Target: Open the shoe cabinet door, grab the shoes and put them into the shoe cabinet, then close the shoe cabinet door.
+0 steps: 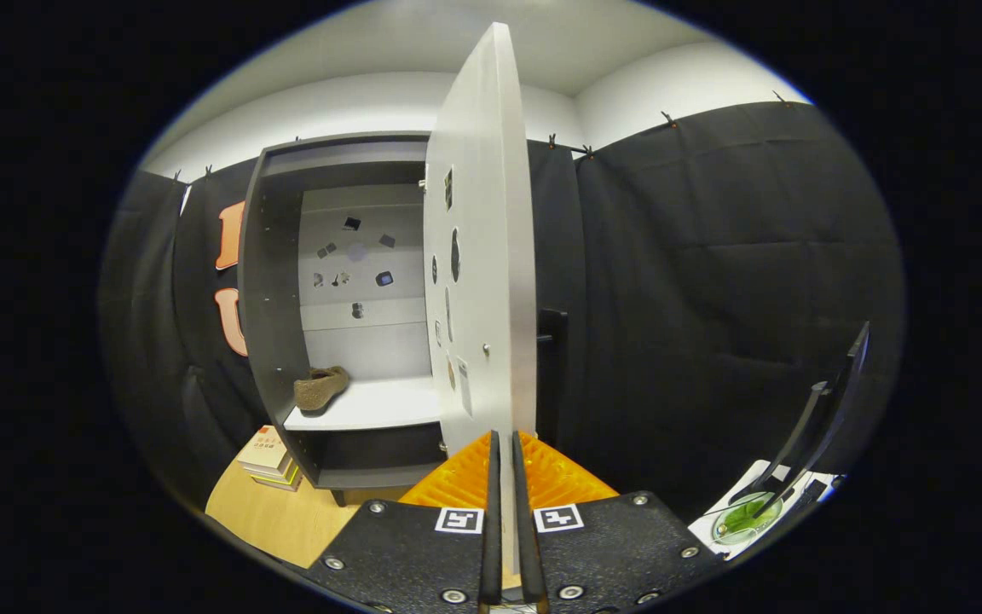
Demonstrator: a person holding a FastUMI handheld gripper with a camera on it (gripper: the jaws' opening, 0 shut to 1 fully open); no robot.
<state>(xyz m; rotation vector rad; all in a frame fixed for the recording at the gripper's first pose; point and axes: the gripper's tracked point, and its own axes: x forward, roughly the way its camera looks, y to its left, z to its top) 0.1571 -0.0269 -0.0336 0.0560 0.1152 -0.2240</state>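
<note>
Between the fingers of your hand-held gripper (508, 512) stands the free edge of the cabinet door (478, 256), seen nearly edge-on, and the two fingers are drawn close against it, so you appear to be pinching the door itself. One shoe (320, 388) already lies on the white shelf (372, 405) inside the shoe cabinet (278, 281), so closing looks like the step at hand. Keep your grip square on the panel and swing it along its hinge arc rather than pushing straight. To the door's right only the cloth wall lies near; books (268, 456) sit on the wooden surface (286, 512) beside the cabinet's base.
</note>
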